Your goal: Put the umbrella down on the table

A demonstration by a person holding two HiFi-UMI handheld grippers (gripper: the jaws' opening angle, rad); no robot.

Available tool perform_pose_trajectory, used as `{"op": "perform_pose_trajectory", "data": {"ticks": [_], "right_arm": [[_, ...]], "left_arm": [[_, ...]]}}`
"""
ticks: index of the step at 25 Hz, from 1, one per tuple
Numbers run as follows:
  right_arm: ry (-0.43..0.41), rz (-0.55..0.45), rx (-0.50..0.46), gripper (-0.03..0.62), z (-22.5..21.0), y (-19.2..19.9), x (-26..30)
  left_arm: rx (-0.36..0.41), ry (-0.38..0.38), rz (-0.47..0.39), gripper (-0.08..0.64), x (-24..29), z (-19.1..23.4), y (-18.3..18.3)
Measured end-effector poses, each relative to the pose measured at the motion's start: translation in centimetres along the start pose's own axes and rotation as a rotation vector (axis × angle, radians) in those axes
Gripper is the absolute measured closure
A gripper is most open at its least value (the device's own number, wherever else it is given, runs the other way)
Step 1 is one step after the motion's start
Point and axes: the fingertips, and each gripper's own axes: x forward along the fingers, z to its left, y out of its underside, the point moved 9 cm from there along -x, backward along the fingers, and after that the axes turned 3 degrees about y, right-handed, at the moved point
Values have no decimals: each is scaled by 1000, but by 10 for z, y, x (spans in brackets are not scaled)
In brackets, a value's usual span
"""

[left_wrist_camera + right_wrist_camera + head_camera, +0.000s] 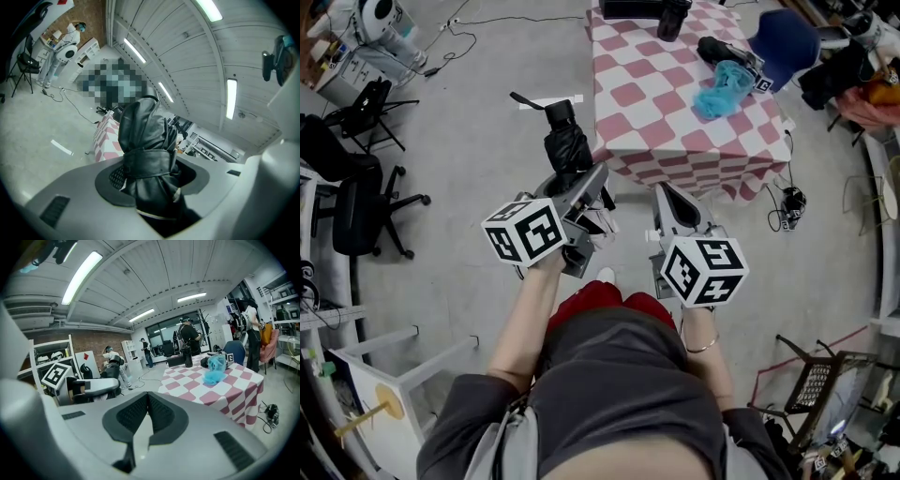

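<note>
A folded black umbrella [566, 142], bound by a strap, stands upright over the grey floor, just left of the table. My left gripper [592, 184] is shut on its lower part. In the left gripper view the umbrella [143, 136] fills the gap between the jaws, both pads pressed against it. My right gripper [667, 195] is beside the left one, shut with nothing in it; its pads [133, 416] meet in the right gripper view. The table [623, 127], under a red-and-white chequered cloth, is ahead and a little to the right, also the table [234, 380].
On the table lie a teal cloth [721, 88], a dark blue cap [785, 42] and black items [672, 19]. Black office chairs [364, 202] stand to the left. Cables [789, 206] lie by the table's right corner, and a wire rack [820, 380] sits at lower right. People [190, 336] stand beyond the table.
</note>
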Motion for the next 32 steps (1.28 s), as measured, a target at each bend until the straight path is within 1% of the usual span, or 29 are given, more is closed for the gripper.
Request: {"op": "perform_pose_trajectory", "data": {"ticks": [7, 11, 21, 28, 32], "right_arm": [[26, -9, -8, 574, -11, -9, 12], [24, -10, -11, 574, -20, -13, 22], [7, -9, -16, 574, -56, -33, 57], [9, 9, 1, 574, -88, -45, 86], [7, 21, 6, 574, -100, -51, 102]], "left_arm": [[23, -30, -11, 337, 11, 10, -11], [40, -52, -19, 337, 24, 16, -16], [95, -87, -2, 337, 88, 30, -34], [121, -125, 37, 337, 136, 46, -42], [123, -144, 57, 337, 157, 56, -46]]}}
